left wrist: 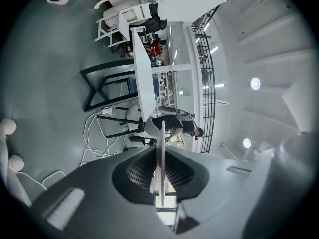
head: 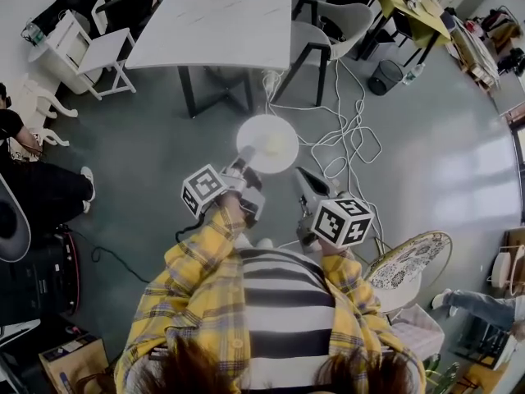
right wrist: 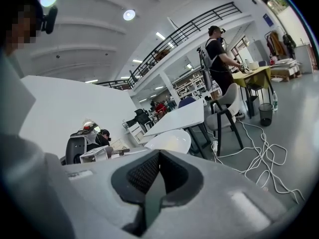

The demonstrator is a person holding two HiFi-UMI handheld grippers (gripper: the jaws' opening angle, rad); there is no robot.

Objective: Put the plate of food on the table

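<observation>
Gripping plate (head: 254,131) by rim with left hand-held gripper (head: 248,165), over floor (head: 164,154), short of tabletop (head: 217,23); right hand-held gripper (head: 306,180) closed, empty.

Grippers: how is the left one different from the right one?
The left gripper is shut on the rim of the plate; the right gripper is shut on nothing. The left gripper is rolled onto its side; the right gripper sits roughly upright. Both point toward the white table.

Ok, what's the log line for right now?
left tool: shut on plate | right tool: shut, empty | plate: over floor, table ahead
</observation>
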